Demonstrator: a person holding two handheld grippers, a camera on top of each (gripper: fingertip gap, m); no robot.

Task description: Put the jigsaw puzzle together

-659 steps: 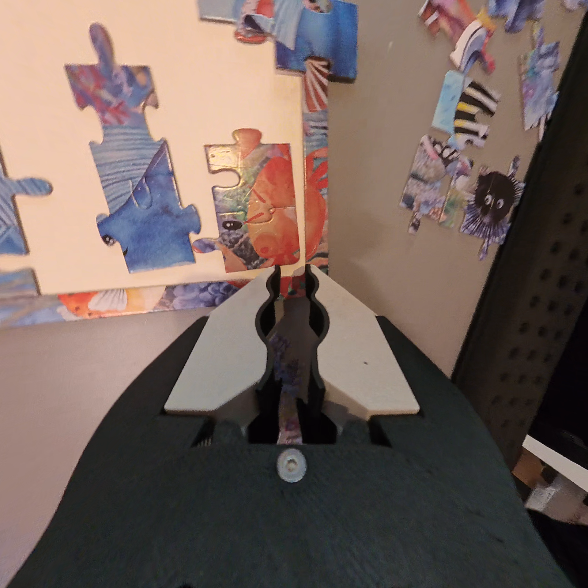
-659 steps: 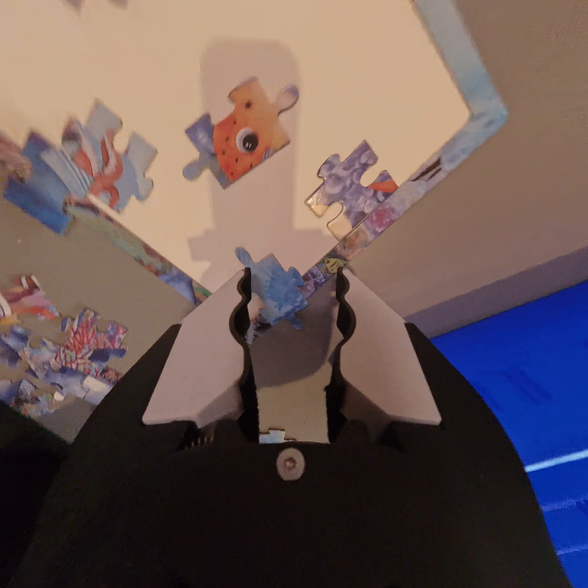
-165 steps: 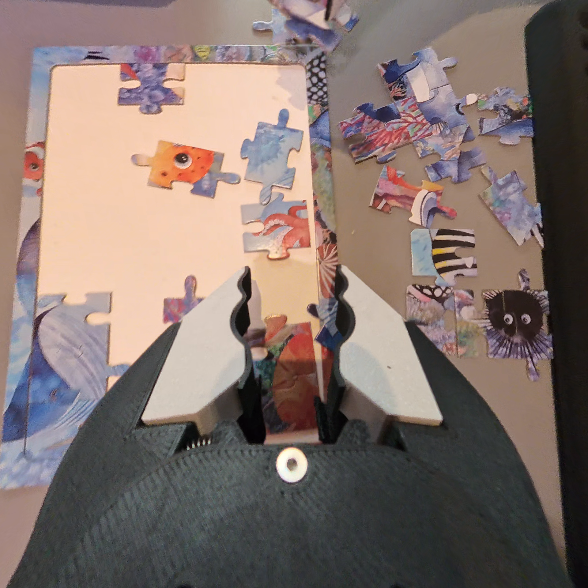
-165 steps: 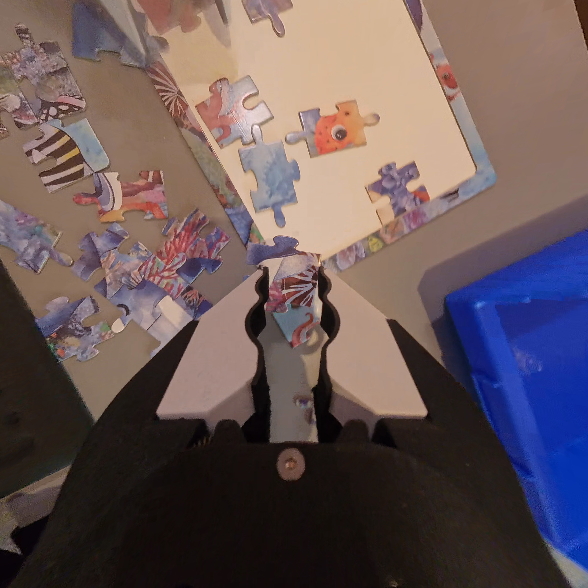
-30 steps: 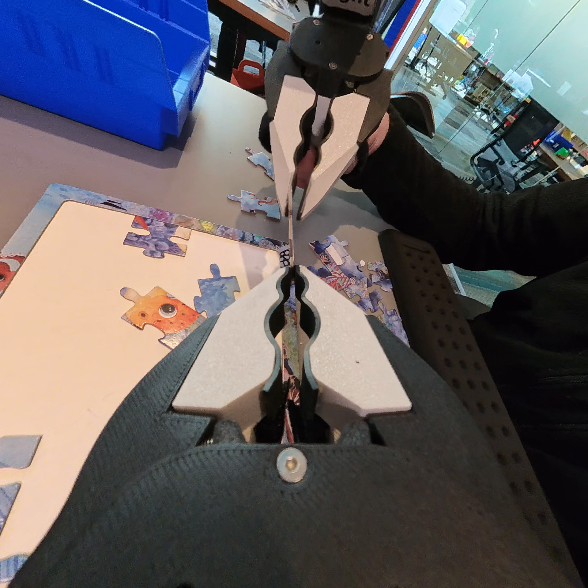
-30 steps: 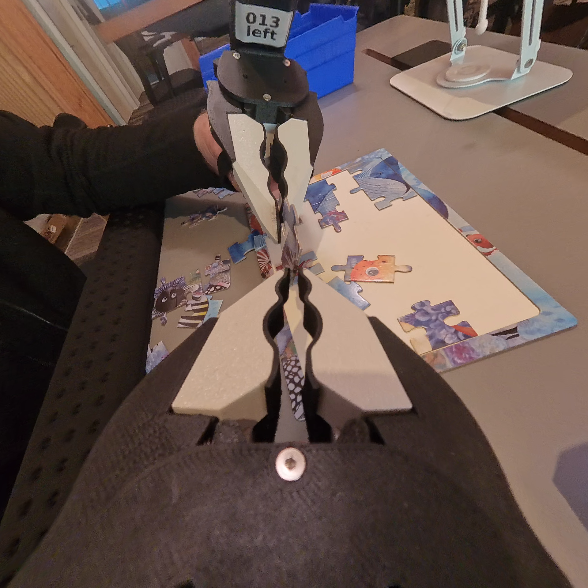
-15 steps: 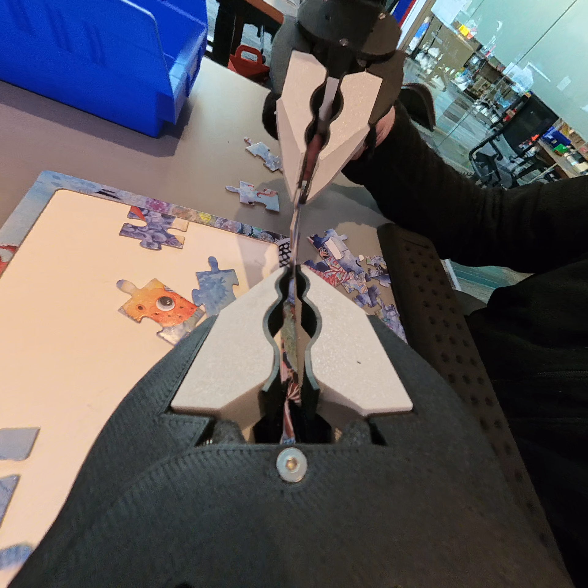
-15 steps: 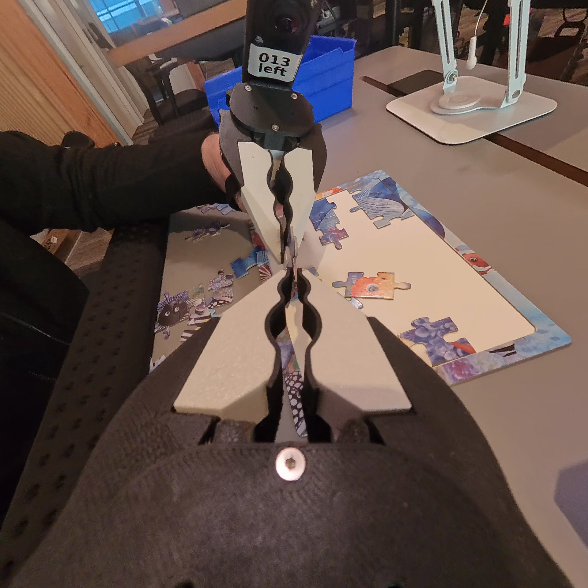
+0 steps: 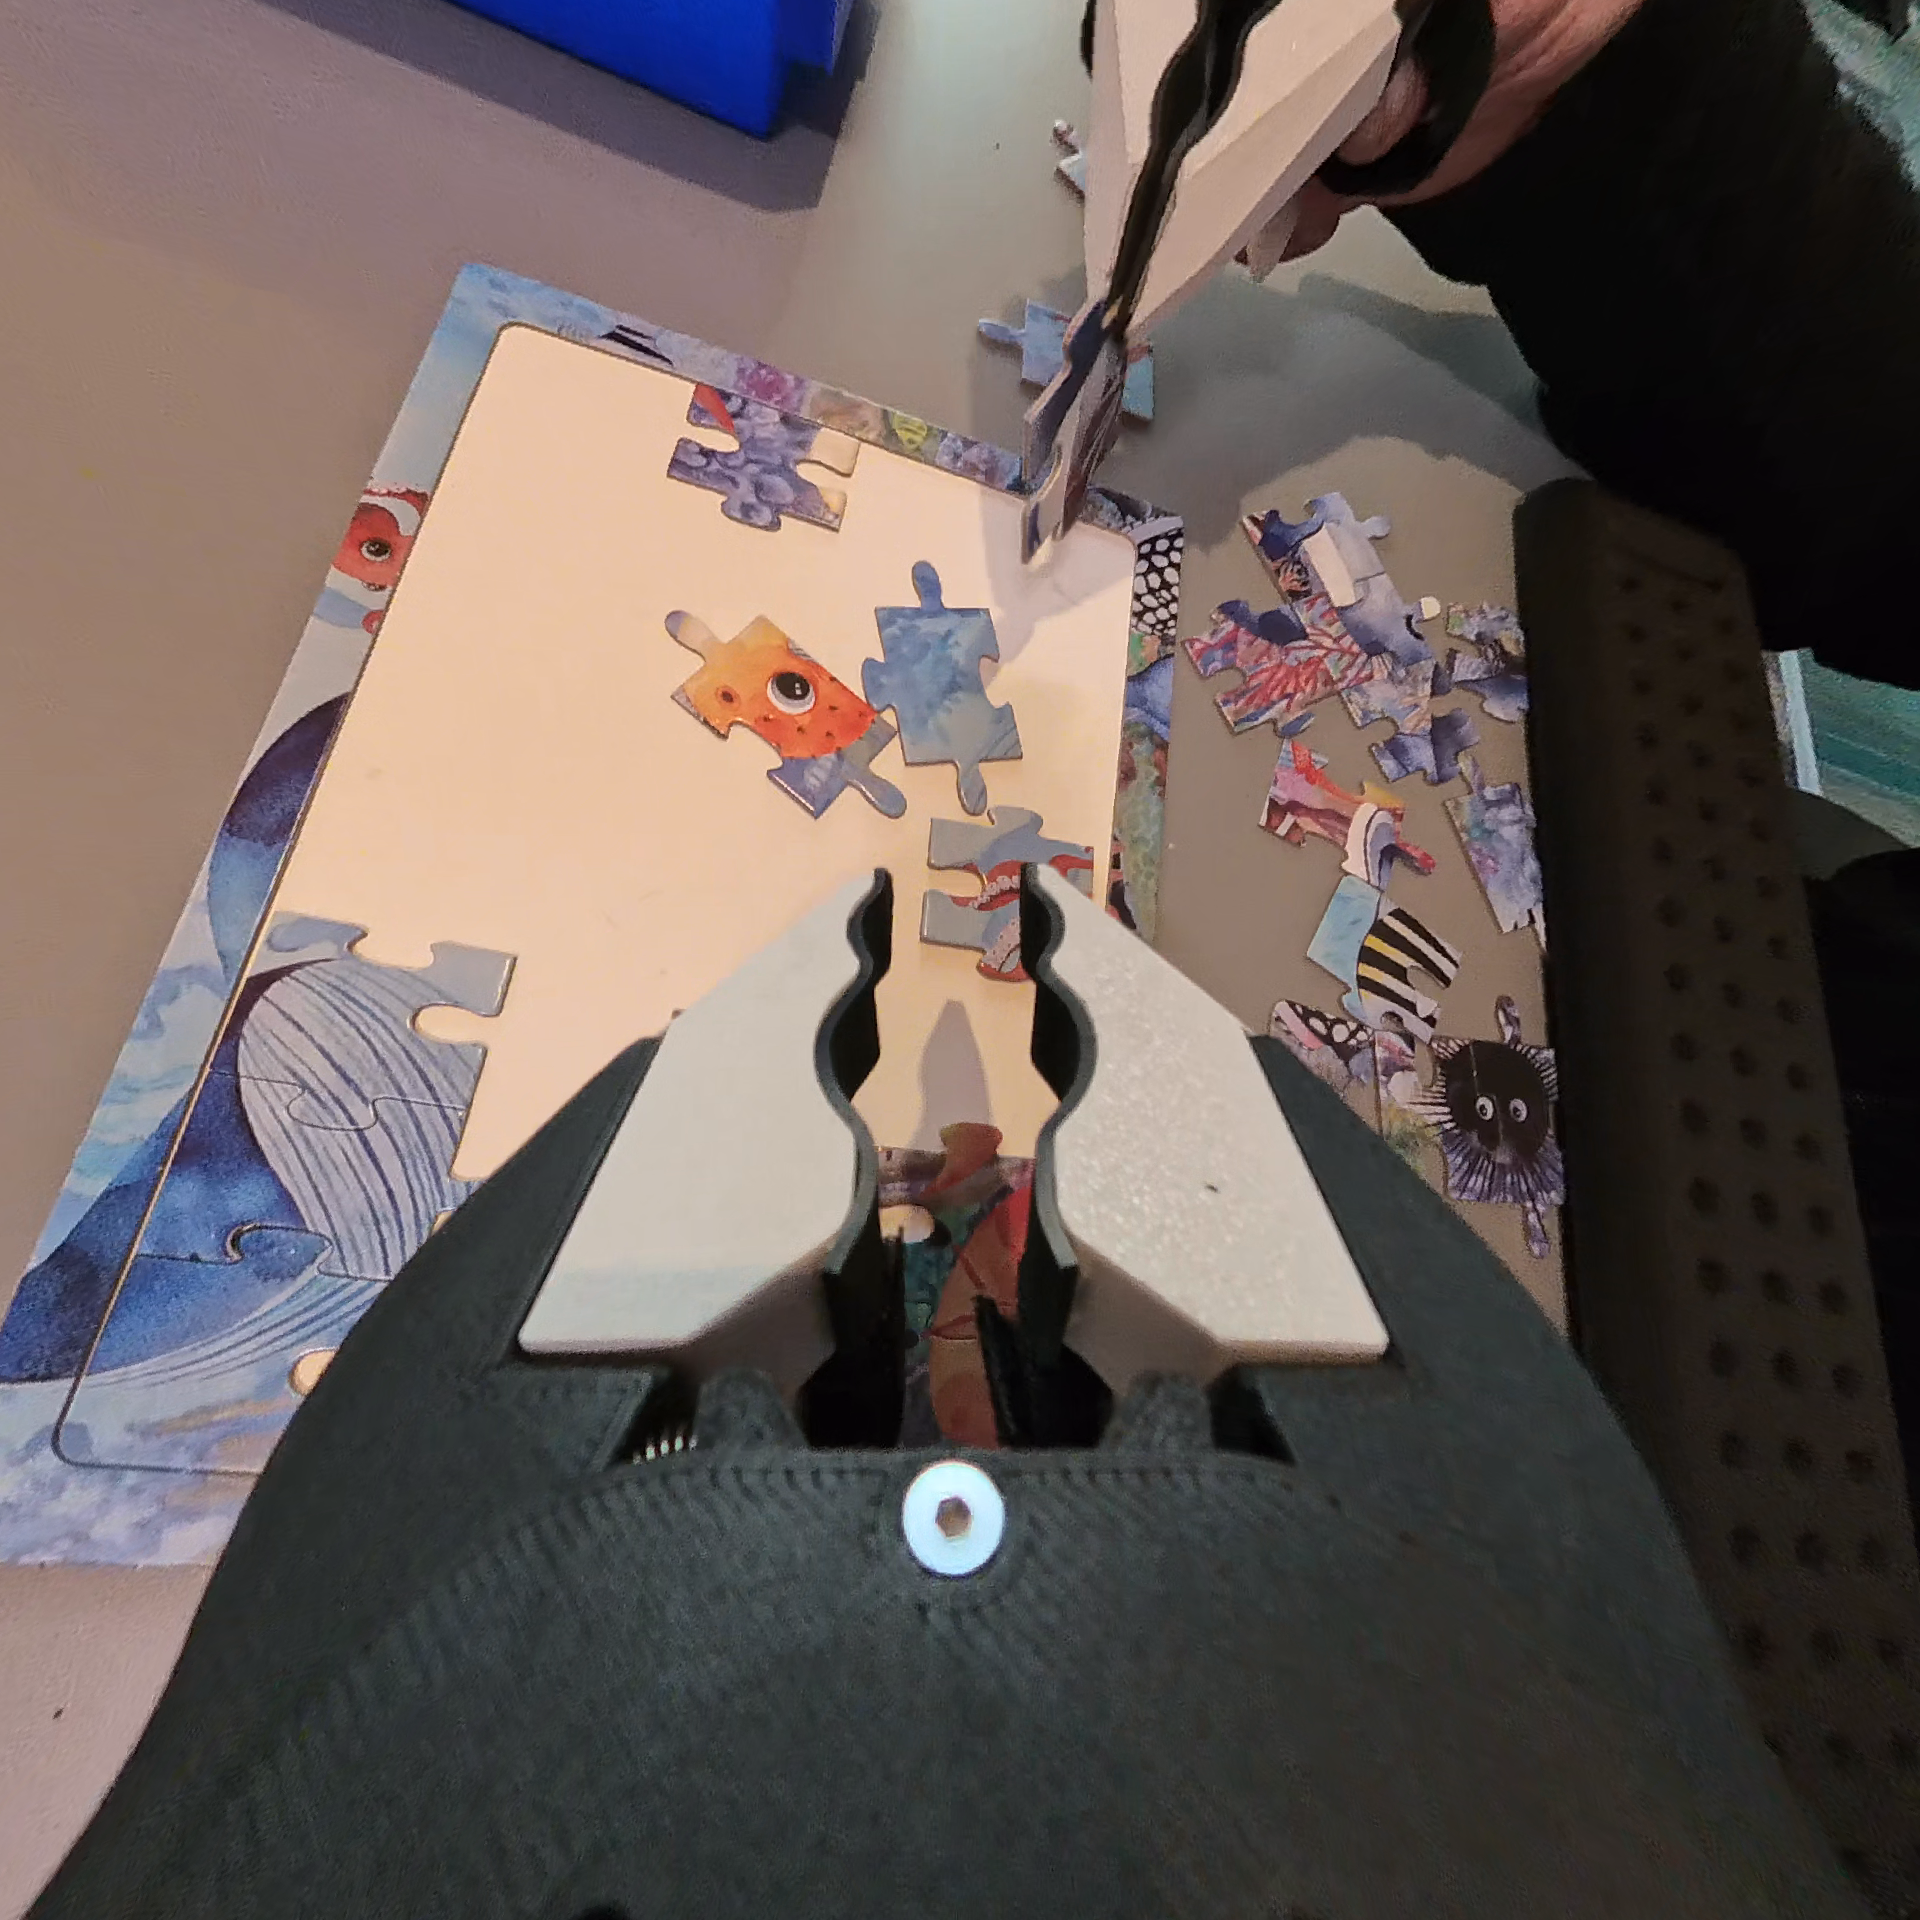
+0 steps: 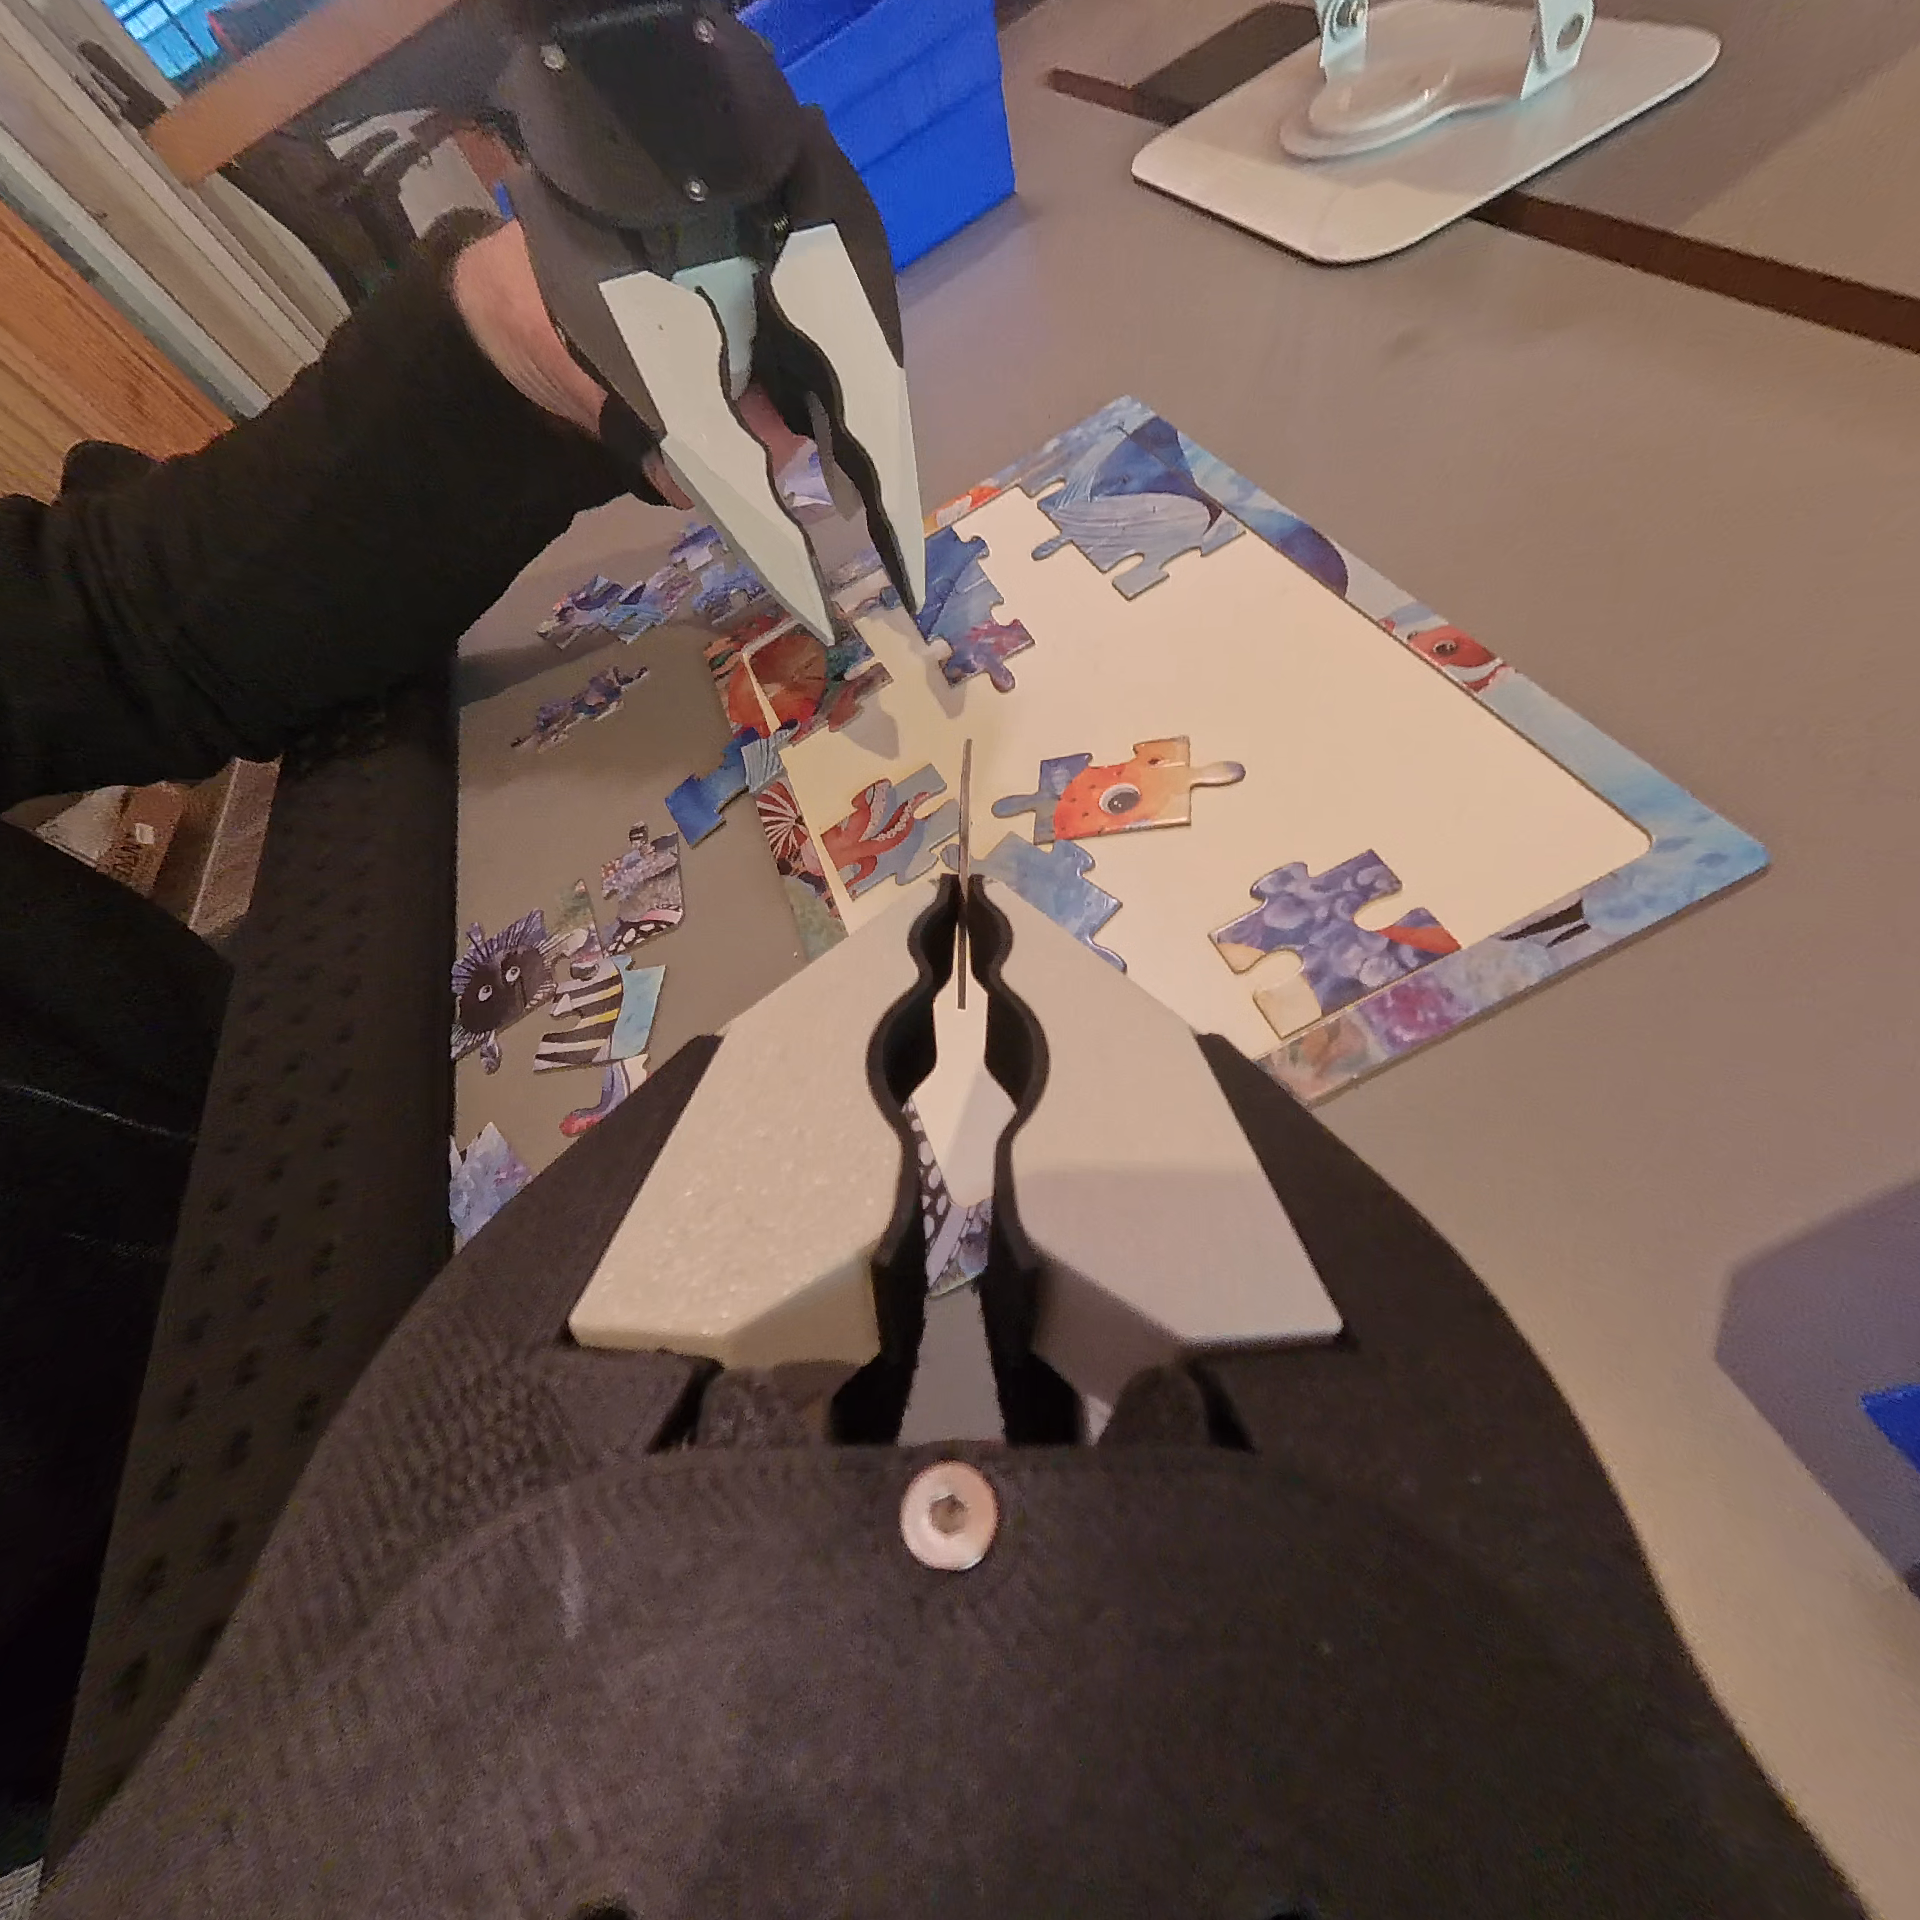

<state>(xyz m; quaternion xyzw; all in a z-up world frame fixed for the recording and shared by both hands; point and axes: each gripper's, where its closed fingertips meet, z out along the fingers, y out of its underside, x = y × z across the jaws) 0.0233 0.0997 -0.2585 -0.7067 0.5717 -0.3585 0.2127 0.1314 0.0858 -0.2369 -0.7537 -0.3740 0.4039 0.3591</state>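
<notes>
Change: left gripper [image 9: 956,894] lets go, jaws apart and empty, lower centre.
Right gripper [image 10: 961,894]: alone clamps the puzzle piece [image 9: 1070,436], upper right.
Meaning: handover finished; placing comes next.

- Puzzle tray [image 9: 312,727]: cream bed, blue sea-picture border, flat on the table.
- Whale pieces [image 9: 343,1091] joined at its near-left corner.
- Orange fish piece [image 9: 774,701], light-blue piece [image 9: 940,686], purple piece [image 9: 764,473] loose on the bed.
- Held piece [image 9: 1075,436] hangs edge-on over the far-right corner.
- Spare pieces [image 9: 1371,727] scattered right of the tray.
</notes>
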